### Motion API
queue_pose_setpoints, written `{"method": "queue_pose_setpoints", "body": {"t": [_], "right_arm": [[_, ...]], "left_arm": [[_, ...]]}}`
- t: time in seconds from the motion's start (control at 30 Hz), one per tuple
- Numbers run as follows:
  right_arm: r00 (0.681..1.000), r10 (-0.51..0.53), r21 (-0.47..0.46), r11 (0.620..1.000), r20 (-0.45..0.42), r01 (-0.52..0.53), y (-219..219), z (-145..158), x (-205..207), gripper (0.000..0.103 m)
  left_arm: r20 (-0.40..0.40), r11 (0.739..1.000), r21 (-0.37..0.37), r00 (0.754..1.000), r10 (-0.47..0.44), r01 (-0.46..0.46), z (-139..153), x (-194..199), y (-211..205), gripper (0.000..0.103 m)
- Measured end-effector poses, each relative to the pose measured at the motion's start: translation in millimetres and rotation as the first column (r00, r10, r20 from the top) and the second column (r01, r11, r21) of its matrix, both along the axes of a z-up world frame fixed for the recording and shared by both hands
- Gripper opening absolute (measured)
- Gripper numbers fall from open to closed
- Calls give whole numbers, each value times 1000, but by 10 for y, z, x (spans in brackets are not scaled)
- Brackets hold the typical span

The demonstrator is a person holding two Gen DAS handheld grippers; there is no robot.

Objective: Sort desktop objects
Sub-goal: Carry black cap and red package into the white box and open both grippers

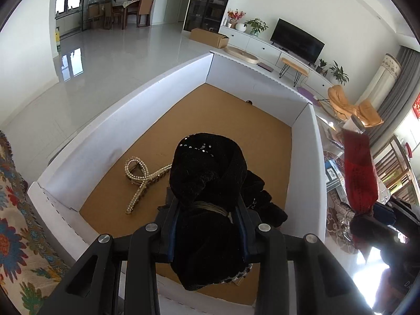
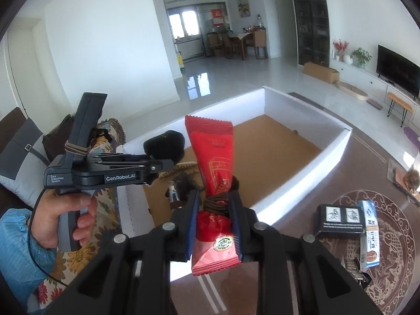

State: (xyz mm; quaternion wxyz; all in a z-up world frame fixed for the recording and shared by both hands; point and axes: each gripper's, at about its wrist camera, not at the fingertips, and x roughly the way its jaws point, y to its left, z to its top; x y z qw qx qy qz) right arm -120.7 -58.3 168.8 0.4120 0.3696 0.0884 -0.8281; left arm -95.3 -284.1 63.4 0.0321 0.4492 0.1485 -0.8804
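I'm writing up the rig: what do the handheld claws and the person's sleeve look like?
Both claws are black with blue ribbed finger pads and silver pivot bolts. The left unit reads "GenRobot.AI", trails a black cable, and has elastic bands round it. Sleeve: light blue.

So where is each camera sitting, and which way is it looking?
Left wrist camera: sits on the left claw, looking down into the white box; its fingers pinch a black fuzzy hair clip, above a gold claw clip.
Right wrist camera: sits on the right claw, facing the box and the room; it grips a red snack packet, and the person's hand holding the left claw shows.
Both see the box, the TV and the packet.
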Motion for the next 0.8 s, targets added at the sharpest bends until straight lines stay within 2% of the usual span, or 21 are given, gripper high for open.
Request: {"method": "queue_pose_setpoints", "body": {"t": [0.07, 0.1, 0.13, 0.17, 0.2, 0.27, 0.3, 0.4, 0.47, 0.53, 0.57, 0.6, 0.67, 0.73, 0.8], "right_arm": [[998, 42, 52, 998, 45, -44, -388, -268, -33, 26], [997, 40, 85, 995, 73, -46, -526, -411, -66, 32], [996, 26, 113, 993, 87, -35, -612, -523, -84, 39], [996, 8, 127, 992, 85, -19, -641, -593, -86, 56], [997, -16, 127, 992, 71, 7, -610, -620, -74, 61], [997, -35, 58, 998, 66, 31, -408, -580, -10, 67], [997, -41, 25, 999, 61, 40, -277, -548, 32, 74], [994, -104, -31, 994, -25, 103, 292, -438, 226, 85], [982, -164, -46, 986, -92, 160, 783, -427, 378, 87], [956, -255, -30, 967, -149, 253, 1350, -476, 524, 94], [936, -311, -14, 950, -164, 313, 1640, -535, 591, 98], [916, -365, 6, 929, -165, 371, 1930, -610, 649, 99], [882, -454, 52, 885, -126, 462, 2471, -812, 724, 99], [850, -521, 121, 842, -73, 526, 2949, -1031, 776, 99], [825, -563, 179, 808, -46, 562, 3302, -1198, 830, 99]], "left_arm": [[71, 1000, -29, 997, -1, 3, -145, -65, -33, 41], [108, 998, -63, 994, 14, -7, -220, -90, -40, 51], [132, 995, -94, 991, 32, -20, -281, -89, -44, 57], [130, 992, -125, 991, 44, -27, -308, -71, -32, 61], [114, 989, -145, 993, 43, -27, -307, -34, -14, 61], [62, 991, -135, 998, 28, -19, -269, 71, 31, 63], [37, 991, -133, 999, 27, -22, -230, 113, 75, 63], [-44, 991, -135, 999, 7, -12, -39, 250, 316, 63], [-100, 990, -137, 994, -52, 38, 123, 354, 612, 63], [-145, 983, -139, 979, -140, 119, 290, 426, 1003, 70], [-163, 976, -138, 968, -189, 167, 341, 489, 1238, 82], [-183, 966, -140, 953, -240, 216, 376, 547, 1478, 94], [-208, 935, -156, 915, -345, 318, 365, 625, 1950, 103], [-172, 892, -177, 879, -444, 416, 206, 614, 2420, 103], [-78, 858, -187, 863, -499, 479, -73, 489, 2818, 103]]}}
